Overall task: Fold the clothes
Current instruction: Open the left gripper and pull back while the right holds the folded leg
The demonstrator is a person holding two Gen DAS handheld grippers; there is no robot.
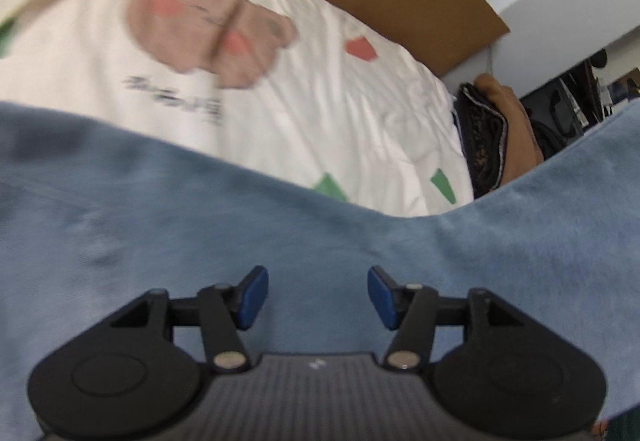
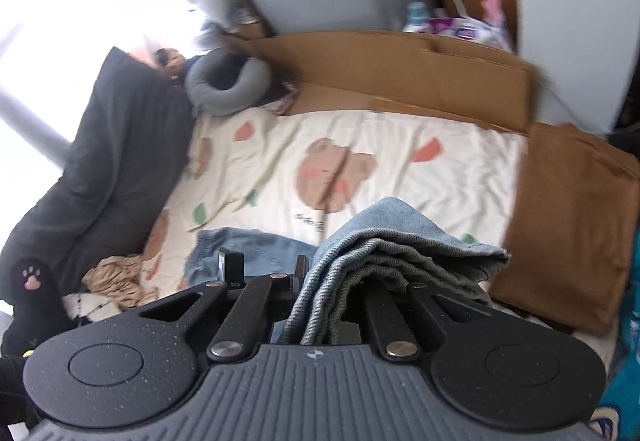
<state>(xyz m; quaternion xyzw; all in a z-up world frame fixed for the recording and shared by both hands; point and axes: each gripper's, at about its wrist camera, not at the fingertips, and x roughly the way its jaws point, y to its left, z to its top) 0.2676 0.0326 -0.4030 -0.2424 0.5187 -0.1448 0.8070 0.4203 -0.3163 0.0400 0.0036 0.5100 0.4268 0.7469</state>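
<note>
Blue-padded left gripper point(image 1: 318, 297): jaws apart, empty, over blue denim garment point(image 1: 280, 241). Right gripper point(image 2: 320, 273): clamped on bunched denim folds, grey inner weave showing. Garment lies at near edge of cartoon-print bedsheet point(image 2: 400, 137); folded brown cloth point(image 2: 568, 225) at sheet's right edge.

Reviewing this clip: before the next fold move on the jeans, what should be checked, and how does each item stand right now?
1. Right gripper holds the jeans: ok, several layers bunched between its fingers.
2. Left gripper ready to grab: ok, open above blue cloth.
3. Left fingers touching cloth: cannot tell.
4. Bedsheet space ahead: ok, bare.
5. Brown folded cloth apart from the jeans: cannot tell.
</note>
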